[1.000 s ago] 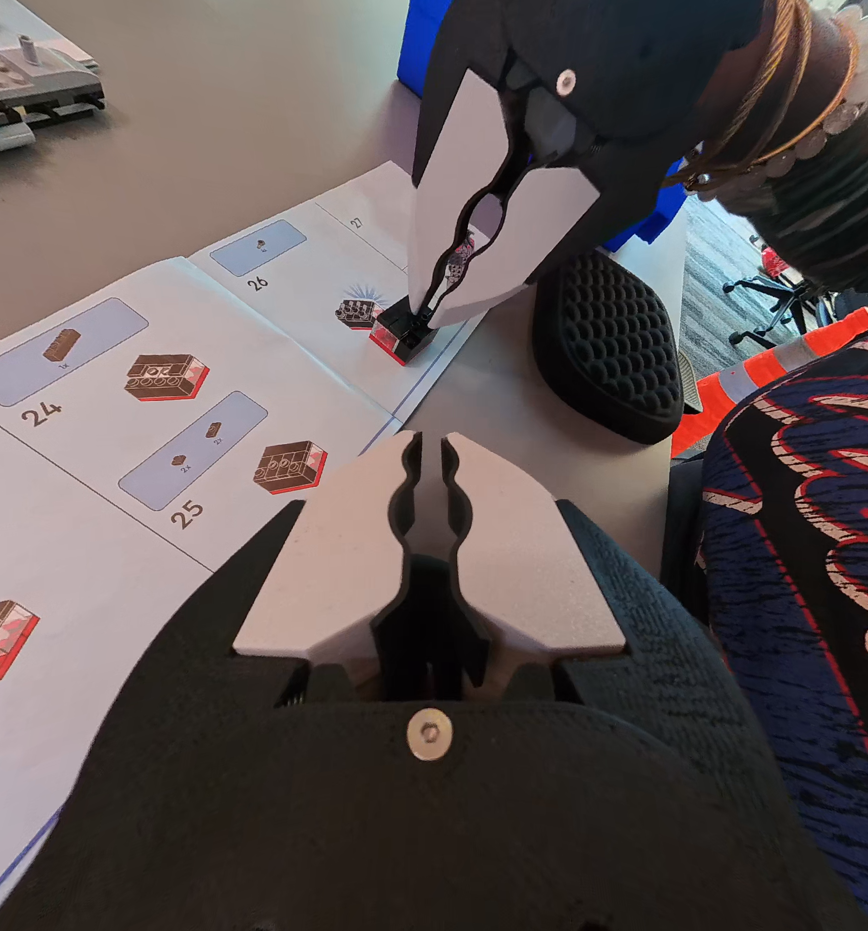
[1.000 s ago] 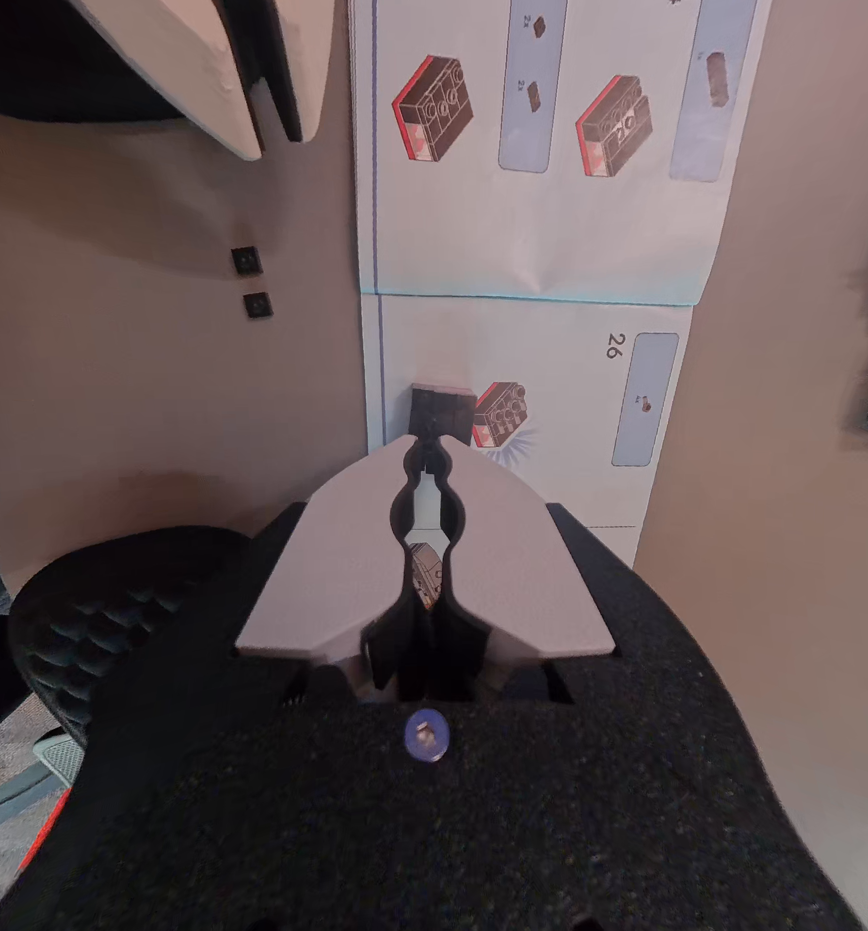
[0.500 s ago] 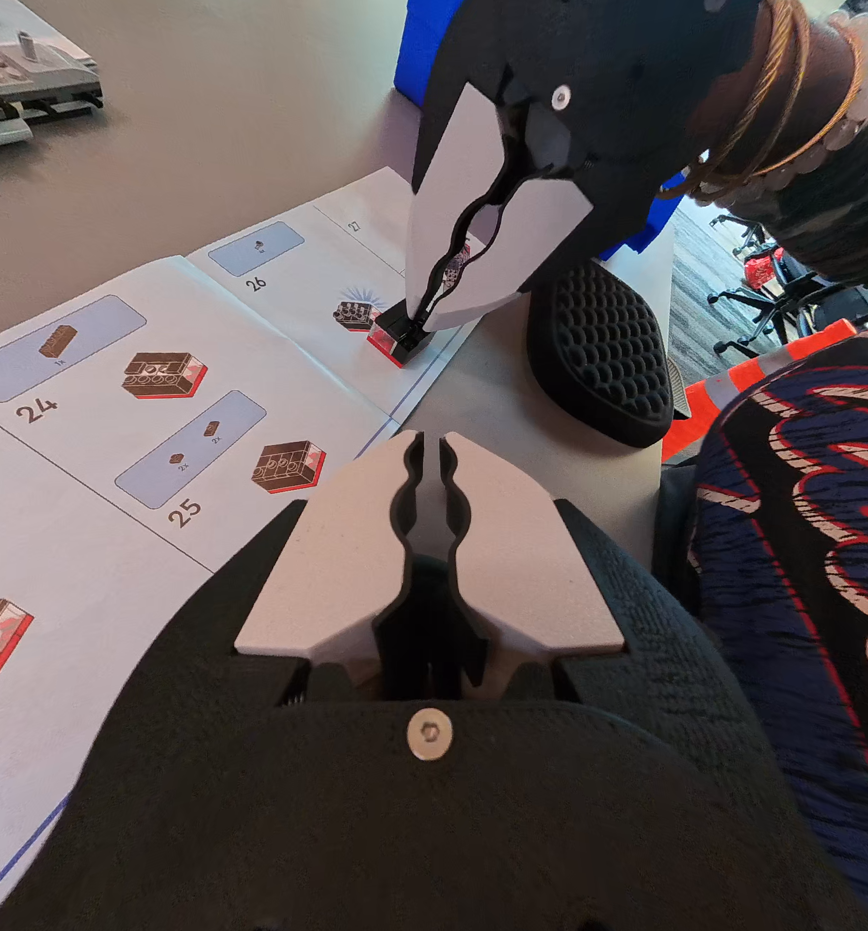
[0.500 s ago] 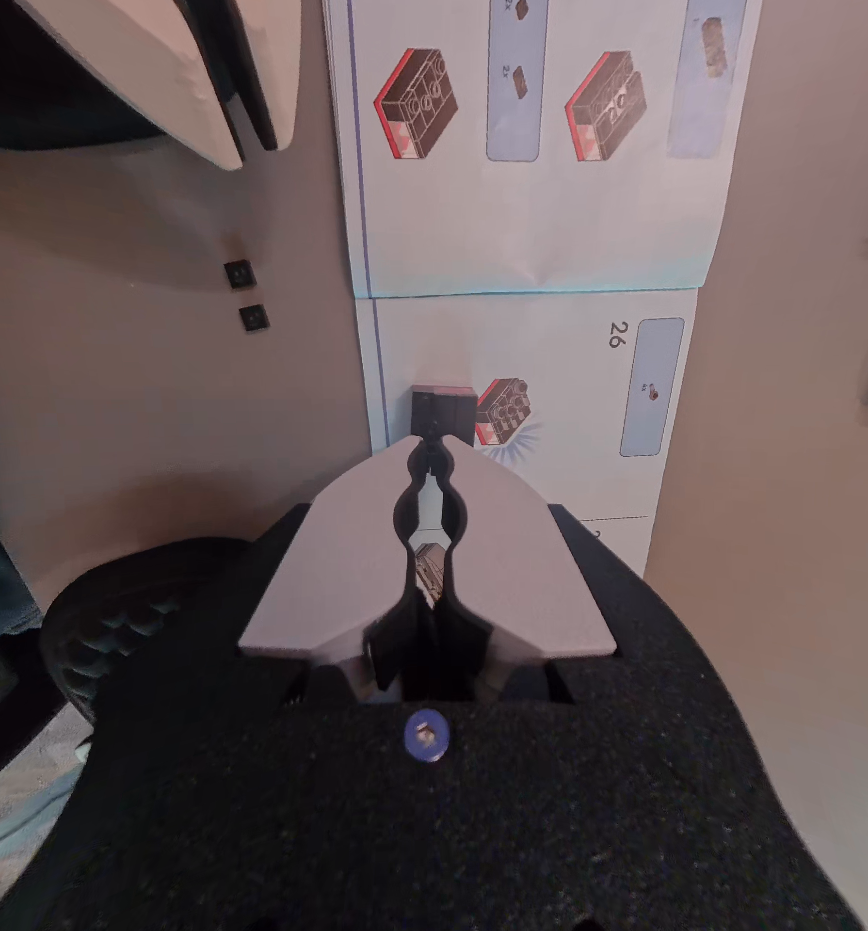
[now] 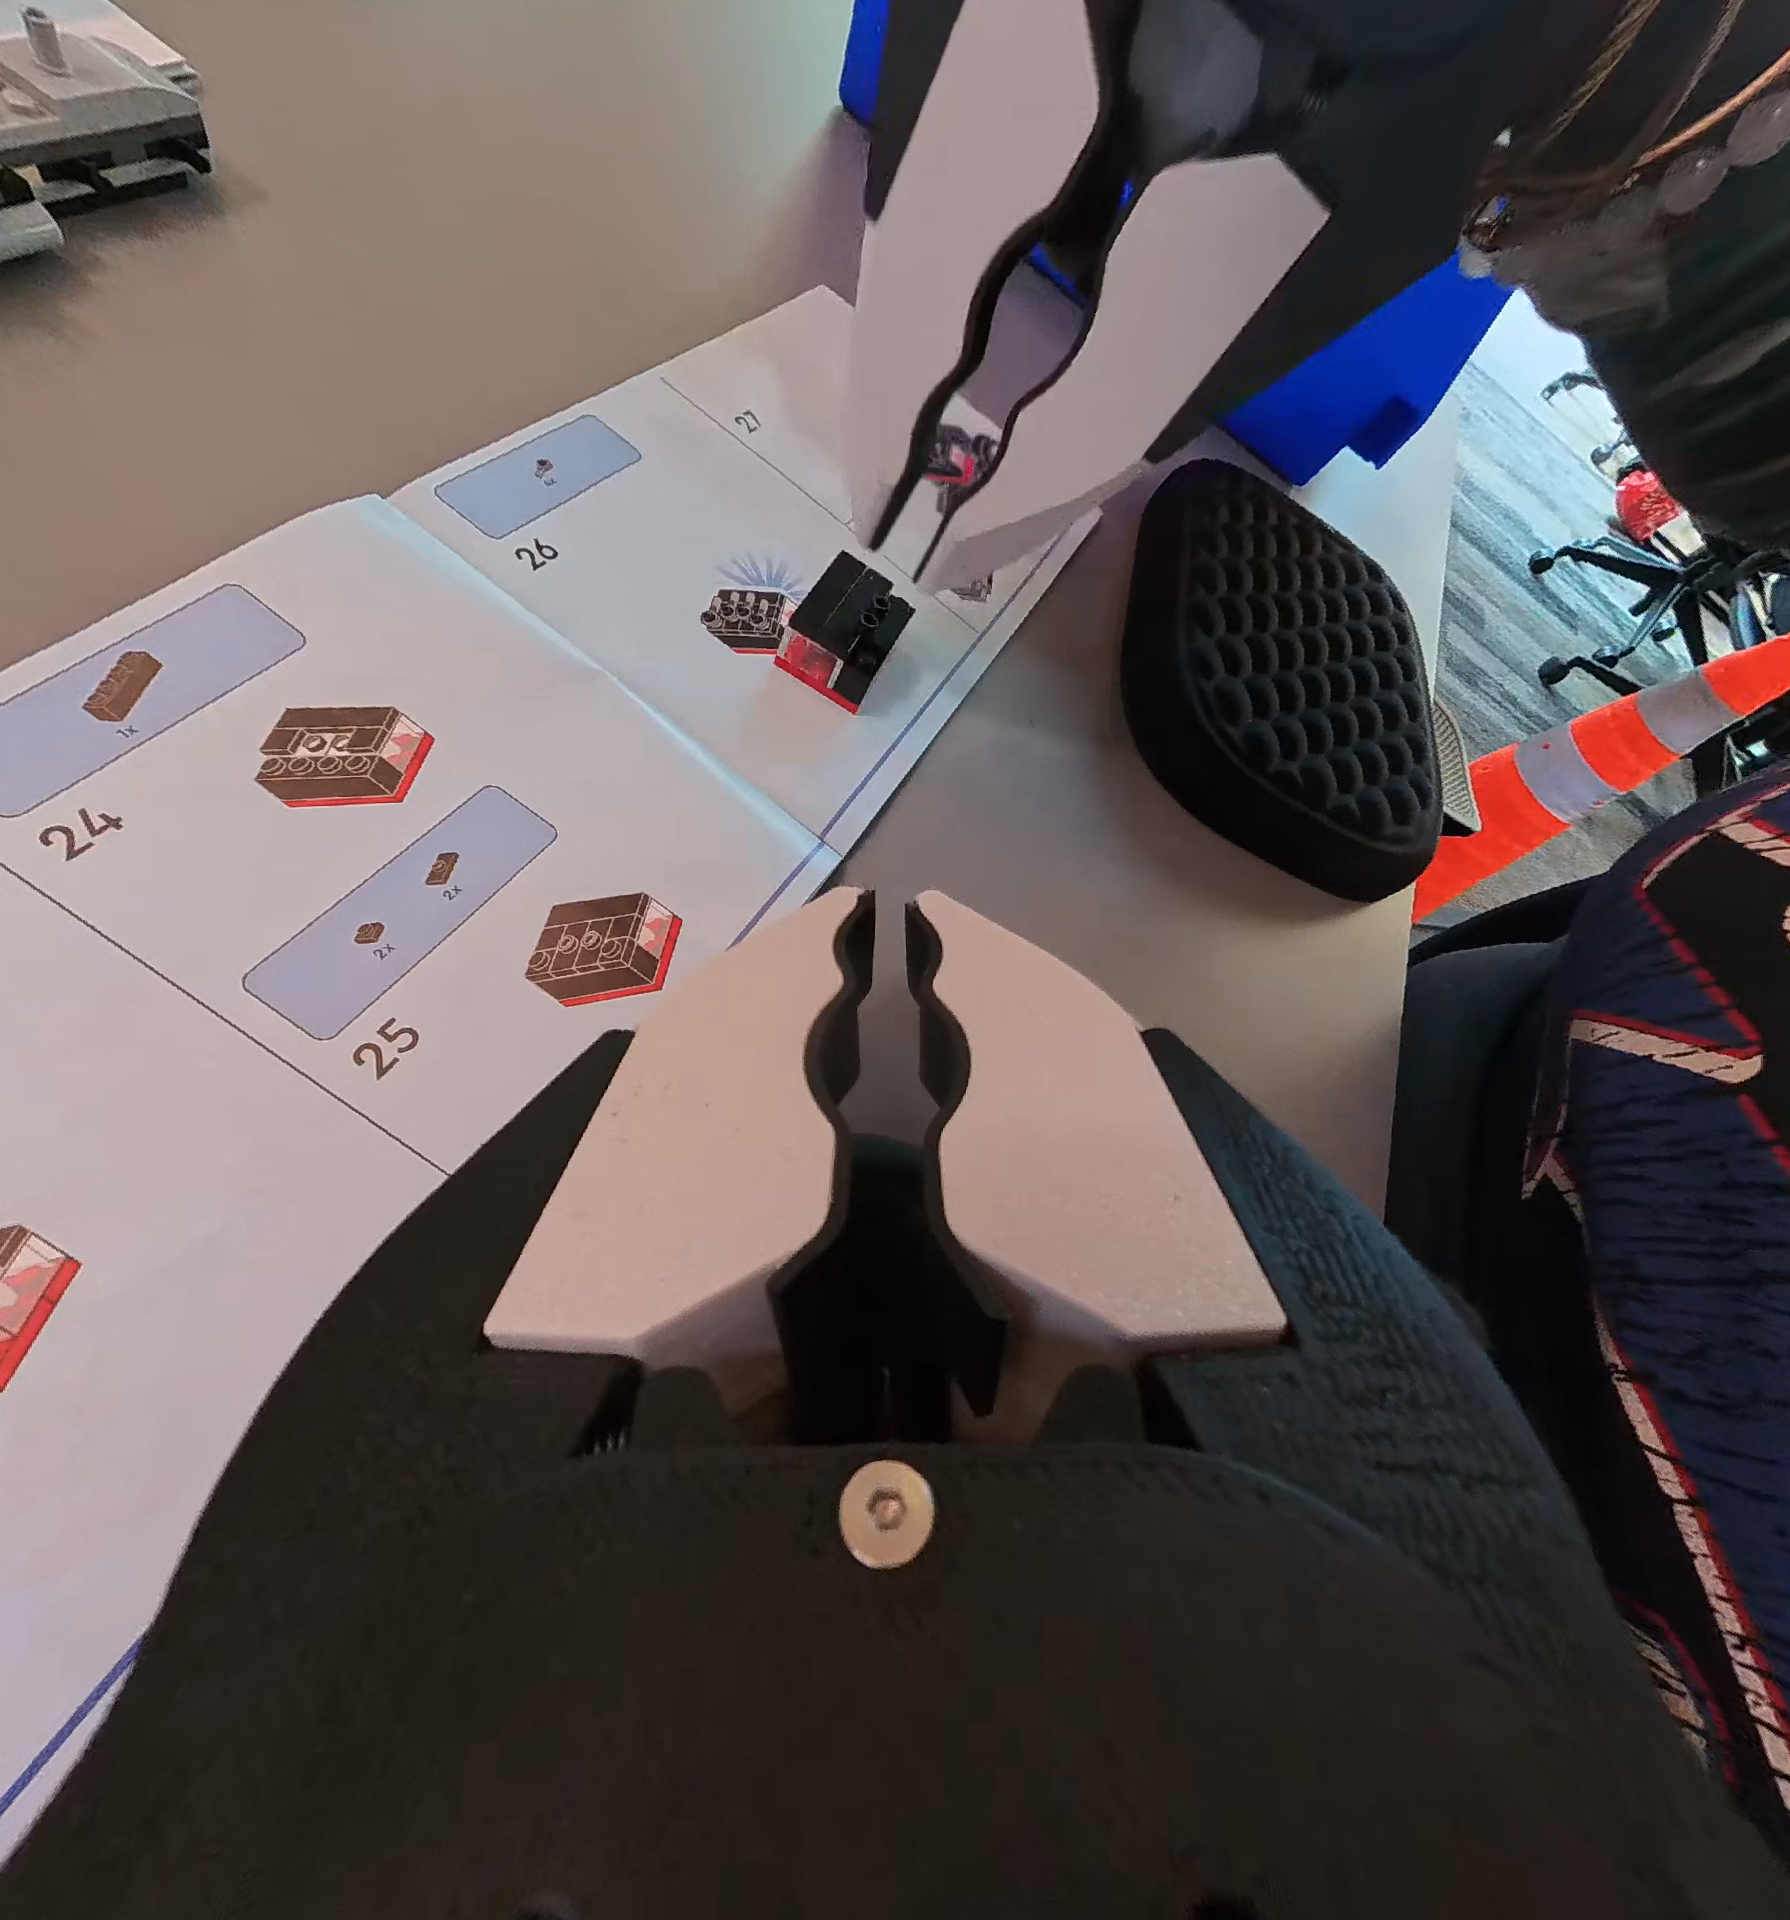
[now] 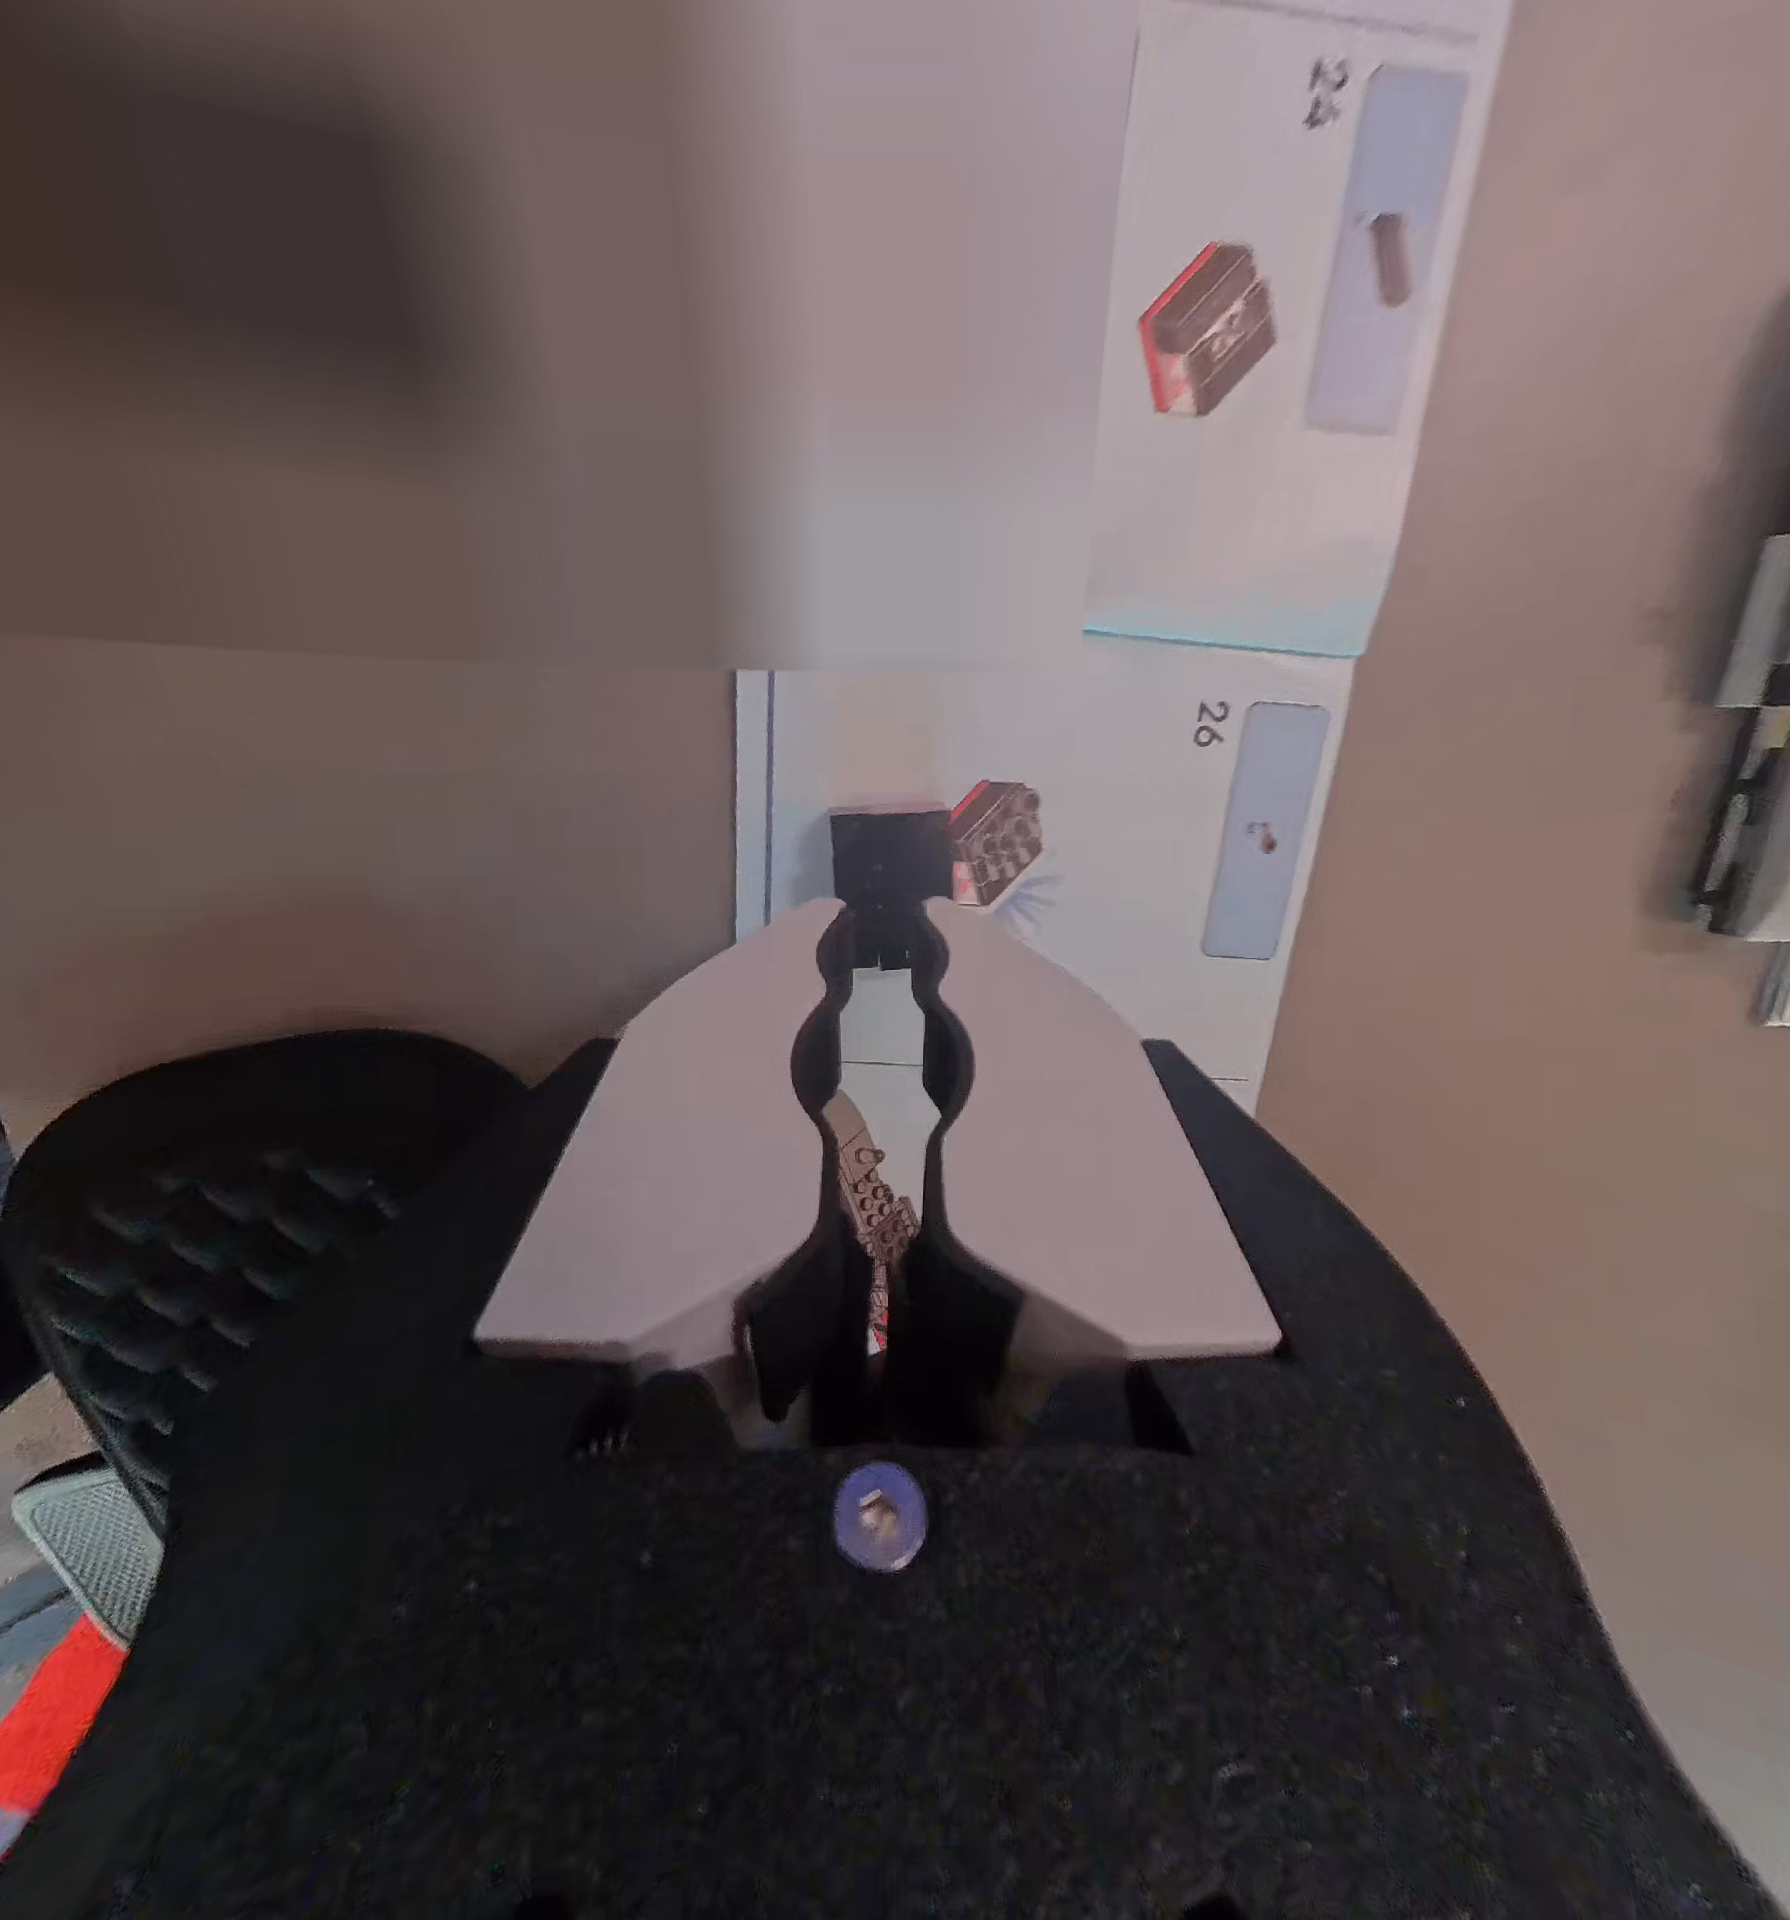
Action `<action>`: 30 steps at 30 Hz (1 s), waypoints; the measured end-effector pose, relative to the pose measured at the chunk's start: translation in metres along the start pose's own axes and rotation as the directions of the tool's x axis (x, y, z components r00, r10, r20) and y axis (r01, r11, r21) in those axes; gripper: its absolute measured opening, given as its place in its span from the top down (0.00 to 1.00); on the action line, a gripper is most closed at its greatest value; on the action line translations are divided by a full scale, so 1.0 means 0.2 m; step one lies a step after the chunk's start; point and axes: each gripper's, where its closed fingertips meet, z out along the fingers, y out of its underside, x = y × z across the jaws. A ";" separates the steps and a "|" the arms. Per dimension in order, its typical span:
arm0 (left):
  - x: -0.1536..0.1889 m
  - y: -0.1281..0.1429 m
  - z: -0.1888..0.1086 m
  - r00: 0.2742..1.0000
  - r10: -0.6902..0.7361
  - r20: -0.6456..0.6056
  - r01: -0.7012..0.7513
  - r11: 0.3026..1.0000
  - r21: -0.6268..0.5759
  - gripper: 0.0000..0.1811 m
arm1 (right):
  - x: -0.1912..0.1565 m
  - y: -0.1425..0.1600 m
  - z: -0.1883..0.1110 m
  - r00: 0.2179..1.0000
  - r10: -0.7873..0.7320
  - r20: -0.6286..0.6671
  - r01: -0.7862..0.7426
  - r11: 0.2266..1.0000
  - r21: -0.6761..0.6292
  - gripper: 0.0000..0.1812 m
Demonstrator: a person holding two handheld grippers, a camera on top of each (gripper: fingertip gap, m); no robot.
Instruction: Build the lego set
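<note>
A small black block with a red base [image 5: 844, 636] sits on the open instruction booklet [image 5: 247, 1091], next to a printed picture of it. My right gripper [image 5: 899, 559] hovers just above and behind the block with its jaws a little apart and nothing between them. In the right wrist view the block [image 6: 889, 854] lies just past the right gripper [image 6: 886, 920]. My left gripper [image 5: 889, 906] is shut and empty, low over the booklet's near edge, well short of the block.
A grey partly built model [image 5: 39, 125] stands at the far left of the table and also shows in the right wrist view [image 6: 1784, 675]. A black mesh pad [image 5: 1286, 675] lies right of the booklet. A blue box [image 5: 1338, 395] stands behind. A person's patterned clothing [image 5: 1701, 1195] is at the table edge. The left gripper's tips are roughly 9 cm from the right gripper's.
My right gripper has opened slightly and lifted off the block, which stays on the booklet. My left gripper has barely moved.
</note>
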 end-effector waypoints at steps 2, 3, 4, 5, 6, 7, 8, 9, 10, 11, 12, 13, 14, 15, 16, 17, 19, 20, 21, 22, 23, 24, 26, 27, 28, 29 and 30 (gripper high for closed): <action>0.00 0.00 0.00 1.000 0.000 0.000 0.000 1.000 -0.002 0.97 | 0.00 0.00 0.03 1.000 -0.025 -0.002 0.025 1.000 -0.002 0.95; 0.00 0.00 0.00 1.000 0.000 0.000 0.000 1.000 0.000 0.97 | 0.00 0.00 0.03 0.999 -0.038 -0.011 0.038 0.999 0.005 0.95; 0.00 0.00 0.00 1.000 -0.001 -0.002 0.001 1.000 0.001 0.97 | 0.00 -0.01 0.04 0.999 -0.049 -0.011 0.049 0.999 0.012 0.95; 0.00 0.00 0.00 1.000 -0.002 -0.003 0.003 1.000 0.003 0.97 | 0.00 -0.02 0.04 0.999 -0.055 -0.002 0.055 0.998 0.015 0.96; 0.00 0.00 0.00 1.000 -0.004 -0.005 0.004 1.000 0.004 0.97 | -0.01 -0.02 0.05 0.998 -0.058 0.011 0.057 0.998 0.010 0.96; 0.00 0.00 0.00 1.000 -0.005 -0.007 0.005 1.000 0.007 0.97 | -0.01 -0.01 0.06 0.998 -0.060 0.021 0.060 0.998 -0.004 0.96; 0.00 -0.01 0.00 1.000 -0.006 -0.008 0.006 1.000 0.009 0.97 | -0.01 -0.01 0.07 0.998 -0.062 0.021 0.062 0.998 -0.022 0.96; 0.00 -0.01 0.00 1.000 -0.006 -0.010 0.006 1.000 0.012 0.97 | -0.01 0.00 0.08 0.997 -0.063 0.032 0.064 0.997 -0.034 0.97; 0.00 -0.01 -0.01 1.000 -0.006 -0.011 0.006 1.000 0.013 0.97 | -0.01 -0.01 0.08 0.998 -0.055 0.038 0.056 0.998 -0.028 0.97; 0.00 -0.01 -0.01 1.000 -0.007 -0.013 0.007 1.000 0.015 0.97 | -0.02 -0.01 0.08 0.998 -0.047 0.043 0.048 0.998 -0.035 0.97; 0.00 -0.01 -0.01 1.000 -0.008 -0.014 0.008 1.000 0.017 0.97 | -0.02 -0.01 0.08 0.998 -0.033 0.044 0.035 0.998 -0.043 0.97; 0.00 -0.01 -0.01 1.000 -0.009 -0.016 0.009 1.000 0.019 0.97 | -0.02 -0.01 0.08 0.999 -0.026 0.043 0.028 0.998 -0.055 0.97; 0.00 -0.01 -0.01 1.000 -0.009 -0.017 0.010 1.000 0.020 0.97 | -0.02 0.00 0.08 0.999 -0.022 0.041 0.025 0.997 -0.071 0.97; 0.00 -0.01 -0.01 1.000 -0.010 -0.018 0.011 1.000 0.022 0.97 | -0.02 0.00 0.08 0.999 -0.017 0.039 0.020 0.996 -0.088 0.97; 0.00 -0.01 -0.01 1.000 -0.011 -0.020 0.012 1.000 0.024 0.97 | -0.02 0.00 0.08 0.999 -0.007 0.038 0.011 0.994 -0.105 0.97; 0.00 -0.01 -0.01 1.000 -0.013 -0.022 0.013 1.000 0.026 0.97 | -0.02 0.00 0.08 0.999 -0.001 0.035 0.005 0.993 -0.118 0.97; 0.00 -0.02 -0.01 1.000 -0.014 -0.023 0.015 0.999 0.029 0.97 | -0.02 0.00 0.08 0.999 0.010 0.030 -0.006 0.991 -0.135 0.98; 0.00 -0.02 -0.01 1.000 -0.015 -0.024 0.015 0.999 0.030 0.97 | -0.02 0.00 0.08 0.999 0.020 0.024 -0.017 0.990 -0.138 0.98; 0.00 -0.02 -0.01 1.000 -0.016 -0.024 0.016 0.999 0.030 0.97 | -0.02 0.00 0.08 1.000 0.022 0.014 -0.020 0.990 -0.138 0.98; 0.00 -0.02 -0.01 1.000 -0.017 -0.025 0.017 0.999 0.029 0.97 | -0.02 0.00 0.08 1.000 0.020 -0.002 -0.020 0.990 -0.139 0.98; 0.00 -0.01 -0.01 1.000 -0.017 -0.024 0.018 0.999 0.028 0.97 | -0.02 0.00 0.08 1.000 0.007 -0.017 -0.009 0.990 -0.138 0.98; 0.00 -0.01 -0.01 1.000 -0.017 -0.024 0.017 1.000 0.026 0.97 | -0.02 0.00 0.08 0.999 -0.023 -0.024 0.020 0.992 -0.128 0.98; 0.00 -0.01 -0.01 1.000 -0.015 -0.021 0.016 1.000 0.023 0.97 | -0.01 -0.01 0.08 0.997 -0.068 -0.028 0.066 0.995 -0.072 0.98; 0.00 -0.01 -0.01 1.000 -0.014 -0.020 0.015 1.000 0.022 0.97 | -0.02 -0.01 0.07 0.998 -0.055 -0.016 0.055 0.997 -0.046 0.96; 0.00 -0.01 -0.01 1.000 -0.014 -0.018 0.014 1.000 0.021 0.97 | -0.03 -0.02 0.05 0.999 -0.036 -0.007 0.036 0.999 -0.005 0.95; 0.00 -0.01 -0.01 1.000 -0.013 -0.016 0.013 1.000 0.020 0.97 | -0.03 -0.04 0.03 1.000 -0.024 -0.020 0.024 0.999 0.042 0.95; 0.00 -0.01 -0.01 1.000 -0.012 -0.014 0.012 1.000 0.018 0.97 | -0.02 -0.05 0.00 0.999 -0.027 -0.036 0.029 0.998 0.061 0.94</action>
